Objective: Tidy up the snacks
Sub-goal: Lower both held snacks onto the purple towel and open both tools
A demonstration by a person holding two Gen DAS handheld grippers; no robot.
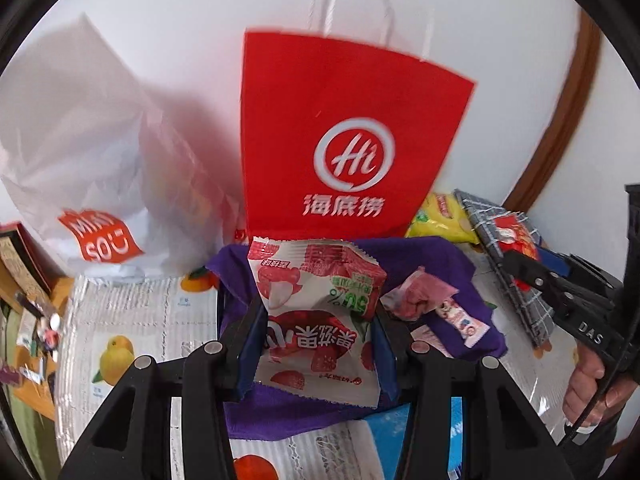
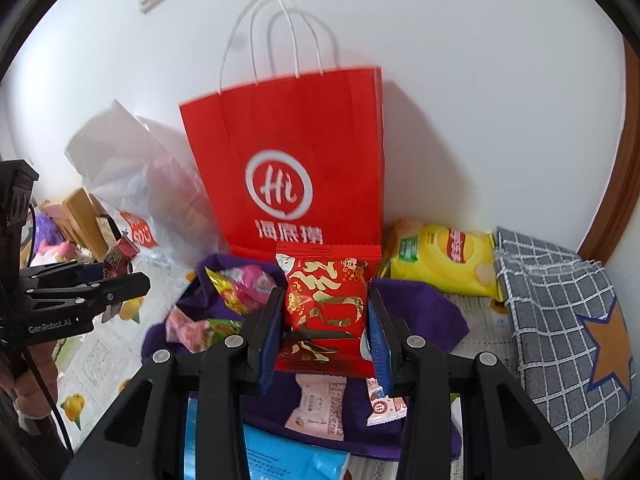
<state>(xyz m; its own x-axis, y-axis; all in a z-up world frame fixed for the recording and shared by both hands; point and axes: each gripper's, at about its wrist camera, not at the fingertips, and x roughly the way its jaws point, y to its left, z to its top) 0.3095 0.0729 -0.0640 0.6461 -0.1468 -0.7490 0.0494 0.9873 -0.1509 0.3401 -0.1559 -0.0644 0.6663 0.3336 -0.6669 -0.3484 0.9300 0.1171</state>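
Note:
My left gripper (image 1: 316, 320) is shut on a white and red strawberry snack packet (image 1: 316, 312), held above a purple cloth (image 1: 460, 264). My right gripper (image 2: 326, 320) is shut on a red and gold snack packet (image 2: 326, 304), also above the purple cloth (image 2: 416, 304). A red paper bag with white handles (image 1: 344, 136) stands upright against the wall just behind both packets; it also shows in the right wrist view (image 2: 288, 152). Loose pink sweets (image 1: 420, 296) and small wrappers (image 2: 240, 284) lie on the cloth.
A white plastic shopping bag (image 1: 88, 160) stands left of the red bag. A yellow crisp packet (image 2: 444, 260) and a grey checked cloth (image 2: 560, 312) lie to the right. A blue packet (image 2: 280, 456) lies near me. The table has a fruit-print cover (image 1: 120, 340).

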